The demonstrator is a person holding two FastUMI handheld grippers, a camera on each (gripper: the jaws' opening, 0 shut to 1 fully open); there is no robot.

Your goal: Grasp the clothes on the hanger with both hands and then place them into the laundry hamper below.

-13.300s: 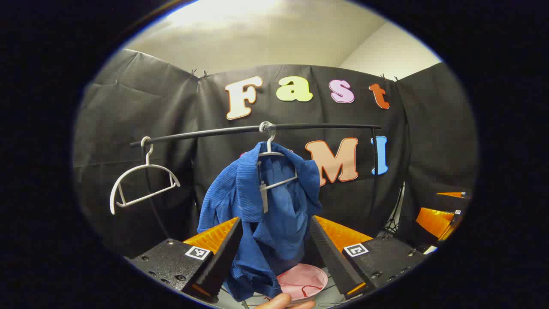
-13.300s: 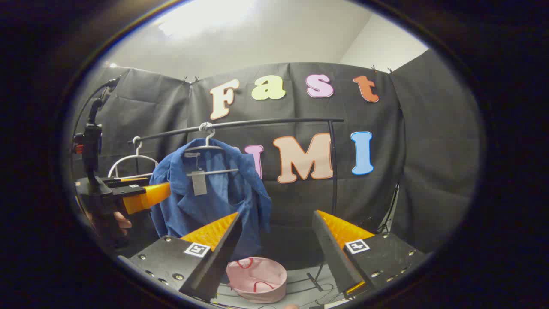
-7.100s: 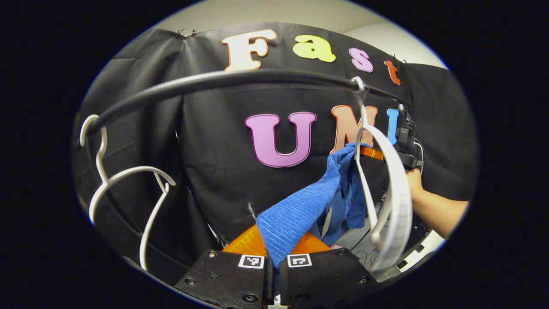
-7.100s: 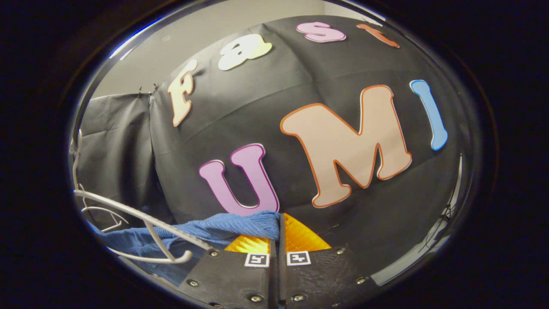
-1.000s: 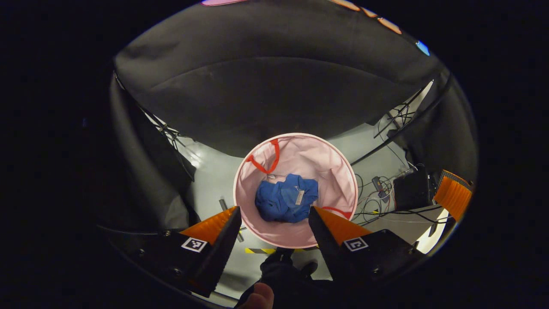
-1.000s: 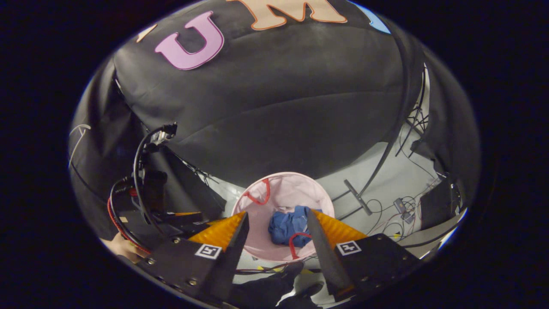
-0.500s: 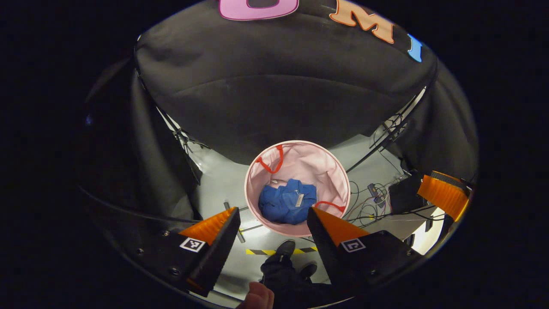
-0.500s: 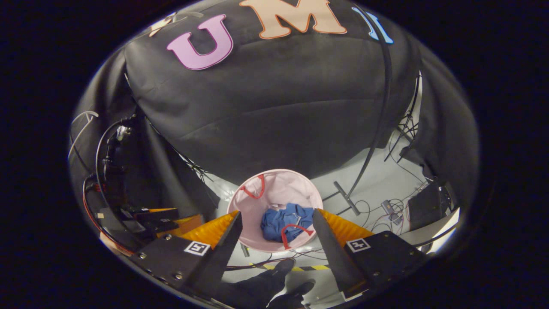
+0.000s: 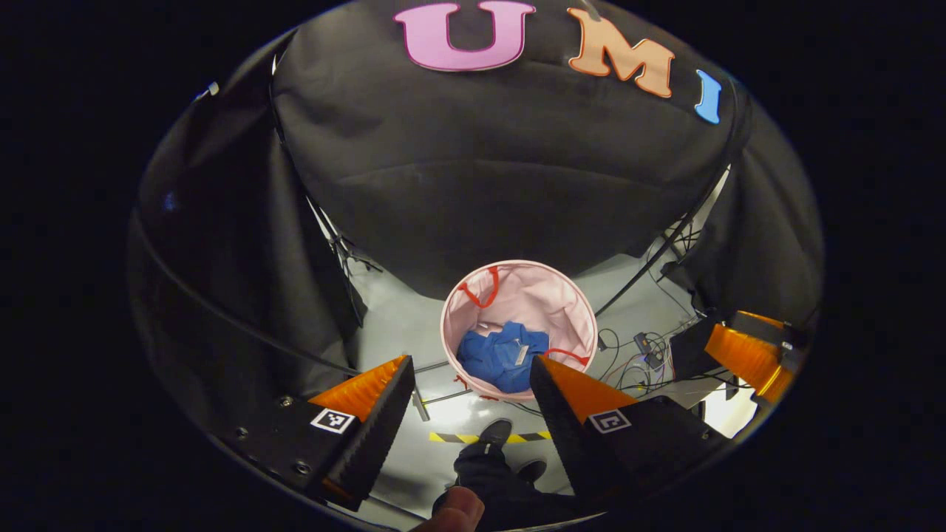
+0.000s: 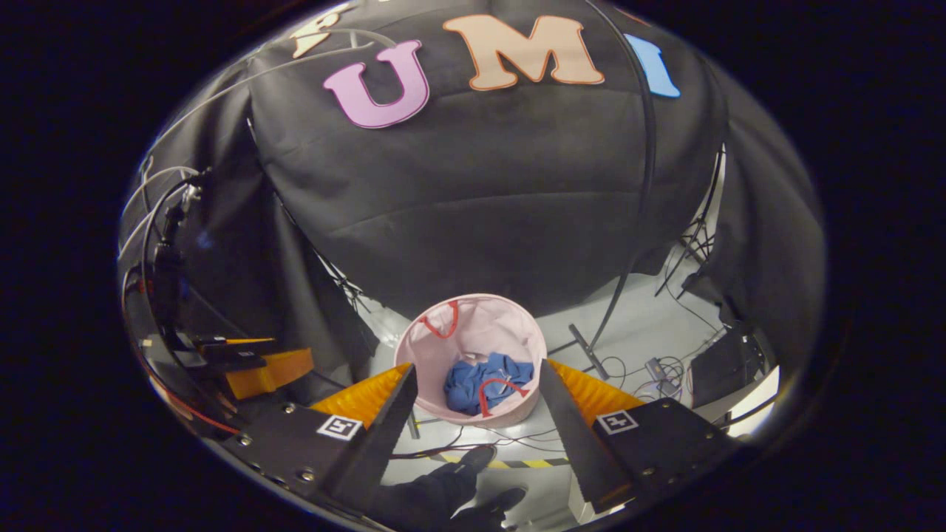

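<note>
On grey floor (image 9: 392, 325): pink hamper (image 9: 565, 295), blue shirt (image 9: 502, 355) inside.

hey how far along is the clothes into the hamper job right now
Done: the crumpled blue shirt lies inside the round pink laundry hamper on the floor. In hand: nothing; the left gripper and the right gripper are both open and empty above the hamper. Left: nothing of the placing that I can see.
</note>
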